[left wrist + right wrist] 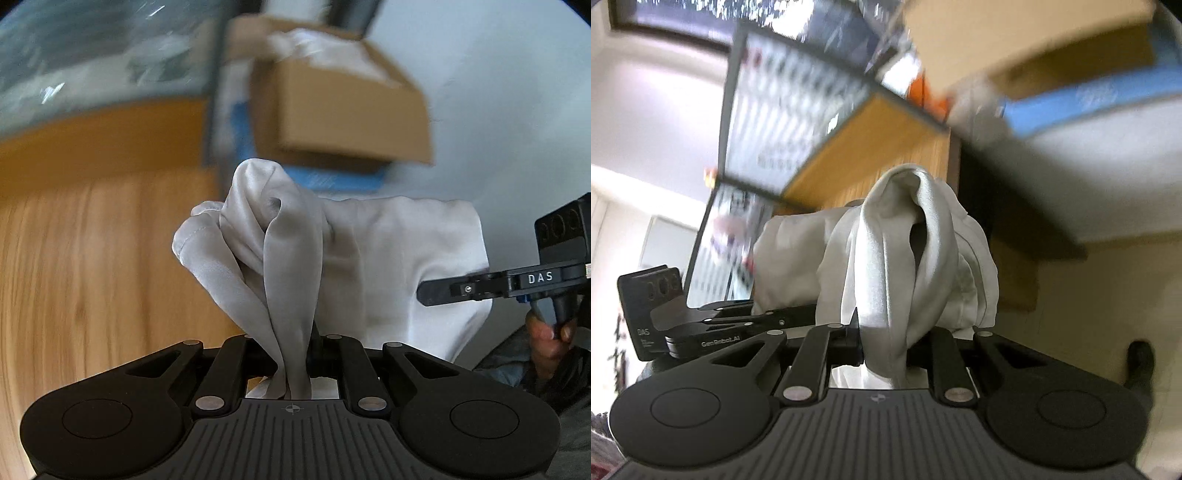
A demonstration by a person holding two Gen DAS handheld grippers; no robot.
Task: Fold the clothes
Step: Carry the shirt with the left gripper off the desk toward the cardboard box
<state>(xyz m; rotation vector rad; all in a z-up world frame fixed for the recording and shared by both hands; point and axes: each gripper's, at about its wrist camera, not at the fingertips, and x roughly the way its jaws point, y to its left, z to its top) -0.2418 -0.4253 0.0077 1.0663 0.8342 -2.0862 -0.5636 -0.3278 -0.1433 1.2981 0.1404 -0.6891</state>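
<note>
Blurry wood-panel wall and a cardboard box point(343, 107) behind — the white garment point(388, 266) hangs off the surface, bunched between both, left claw point(295, 369) and right claw point(882, 354) each clamped on a fold, the span running sideways between them.

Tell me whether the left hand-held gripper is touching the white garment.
Touching. The left wrist view shows the left hand-held gripper shut on a bunched fold of the white garment, the cloth running down between its jaws.
</note>
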